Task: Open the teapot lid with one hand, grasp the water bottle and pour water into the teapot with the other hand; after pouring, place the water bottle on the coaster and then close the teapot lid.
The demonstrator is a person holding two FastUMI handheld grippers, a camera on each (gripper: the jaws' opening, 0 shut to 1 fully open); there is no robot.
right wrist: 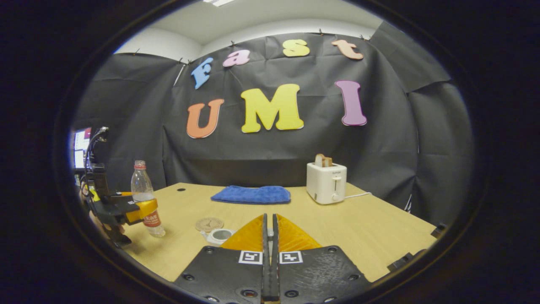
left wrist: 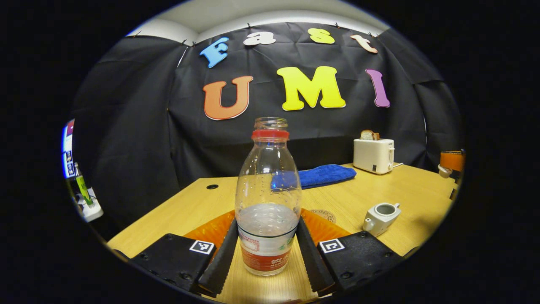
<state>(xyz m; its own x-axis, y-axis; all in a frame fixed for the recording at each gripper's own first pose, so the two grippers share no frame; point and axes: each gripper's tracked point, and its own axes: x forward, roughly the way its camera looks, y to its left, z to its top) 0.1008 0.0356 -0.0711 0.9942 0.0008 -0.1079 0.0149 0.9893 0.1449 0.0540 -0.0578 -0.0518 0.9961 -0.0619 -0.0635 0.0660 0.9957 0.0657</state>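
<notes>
A clear water bottle point(left wrist: 268, 198), uncapped with a red neck ring and part full, stands on the table. My left gripper point(left wrist: 267, 226) has a finger pressed against each side of its lower body. The right gripper view shows the bottle point(right wrist: 141, 185) and the left gripper point(right wrist: 137, 211) at far left. The small white teapot point(left wrist: 381, 217) sits open-topped to the right, beside a round coaster point(left wrist: 324, 215). My right gripper point(right wrist: 268, 219) is shut, just right of the teapot point(right wrist: 219, 235) and coaster point(right wrist: 209, 223). At the left gripper view's right edge, the right gripper point(left wrist: 450, 162) holds a small white piece, apparently the lid point(left wrist: 443, 171).
A blue folded towel point(left wrist: 327, 175) lies at the back of the wooden table point(left wrist: 405, 190), with a white toaster point(left wrist: 373, 155) holding toast to its right. A cable hole point(left wrist: 212, 186) is near the back left corner. A screen point(right wrist: 80, 147) stands beyond the table's left edge.
</notes>
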